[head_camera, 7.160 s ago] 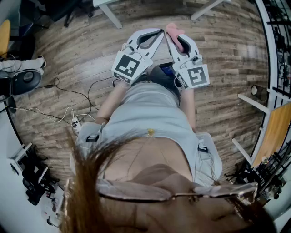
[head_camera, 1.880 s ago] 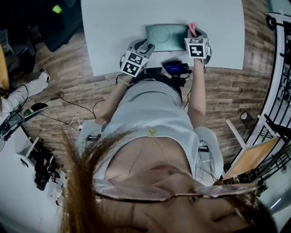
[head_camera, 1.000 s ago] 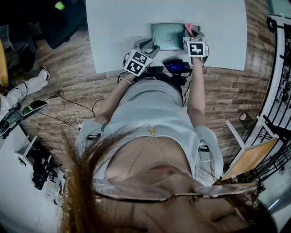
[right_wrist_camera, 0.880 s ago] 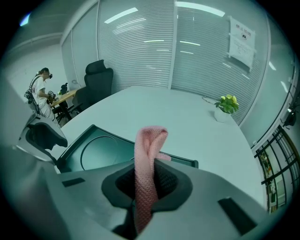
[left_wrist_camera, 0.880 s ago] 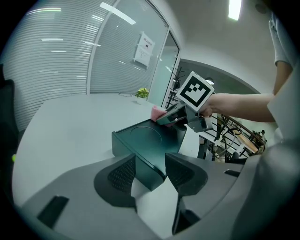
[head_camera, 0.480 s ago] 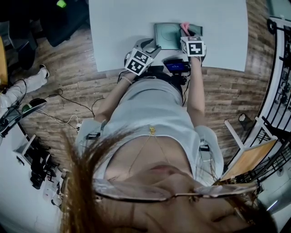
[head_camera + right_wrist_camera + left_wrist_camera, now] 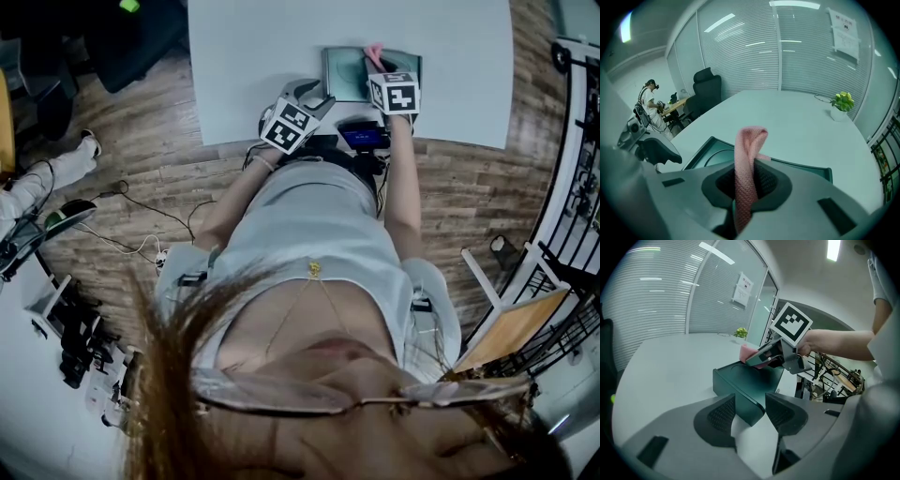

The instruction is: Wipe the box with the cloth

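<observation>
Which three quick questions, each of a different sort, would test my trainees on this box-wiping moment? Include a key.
1. True or false: the jaws of the right gripper are shut on the pink cloth.
2. What sits between the open jaws of the left gripper? A) the cloth B) a corner of the box C) a mug
3. Fill in: the box rests on a white ____.
Key: 1 true; 2 B; 3 table.

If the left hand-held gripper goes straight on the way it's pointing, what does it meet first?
The dark green box: its near corner sits right at the mouth of the left hand-held gripper's open jaws, though exact depth is unclear.
</observation>
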Available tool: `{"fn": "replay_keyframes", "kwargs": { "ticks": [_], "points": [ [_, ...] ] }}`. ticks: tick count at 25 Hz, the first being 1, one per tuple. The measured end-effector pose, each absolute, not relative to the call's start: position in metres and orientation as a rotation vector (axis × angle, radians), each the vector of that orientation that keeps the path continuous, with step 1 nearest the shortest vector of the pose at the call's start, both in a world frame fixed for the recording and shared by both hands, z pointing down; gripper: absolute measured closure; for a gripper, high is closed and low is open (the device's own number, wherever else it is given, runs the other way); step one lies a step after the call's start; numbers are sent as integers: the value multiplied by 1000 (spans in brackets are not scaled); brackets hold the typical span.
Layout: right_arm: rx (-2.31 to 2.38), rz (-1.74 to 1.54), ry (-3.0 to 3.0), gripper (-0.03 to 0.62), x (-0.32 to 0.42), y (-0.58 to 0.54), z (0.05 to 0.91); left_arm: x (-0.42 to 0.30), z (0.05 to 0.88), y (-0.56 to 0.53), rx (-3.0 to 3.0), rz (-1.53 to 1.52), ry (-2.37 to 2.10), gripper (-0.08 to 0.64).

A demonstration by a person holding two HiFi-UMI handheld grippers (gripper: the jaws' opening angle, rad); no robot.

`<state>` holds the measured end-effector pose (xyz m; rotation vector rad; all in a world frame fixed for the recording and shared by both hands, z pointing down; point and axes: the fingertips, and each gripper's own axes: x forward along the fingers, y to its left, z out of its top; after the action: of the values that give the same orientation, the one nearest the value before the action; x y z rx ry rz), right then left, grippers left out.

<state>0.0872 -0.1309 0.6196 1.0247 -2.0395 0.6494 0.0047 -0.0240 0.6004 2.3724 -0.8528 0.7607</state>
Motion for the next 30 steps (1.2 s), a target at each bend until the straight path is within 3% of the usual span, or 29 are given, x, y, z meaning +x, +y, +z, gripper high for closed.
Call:
{"fn": "replay_keyframes", "kwargs": {
  "ticks": [30],
  "points": [
    [842,641,-2109,554,17,-113,619,3,599,-26,2379,749,-838,360]
  ]
}}
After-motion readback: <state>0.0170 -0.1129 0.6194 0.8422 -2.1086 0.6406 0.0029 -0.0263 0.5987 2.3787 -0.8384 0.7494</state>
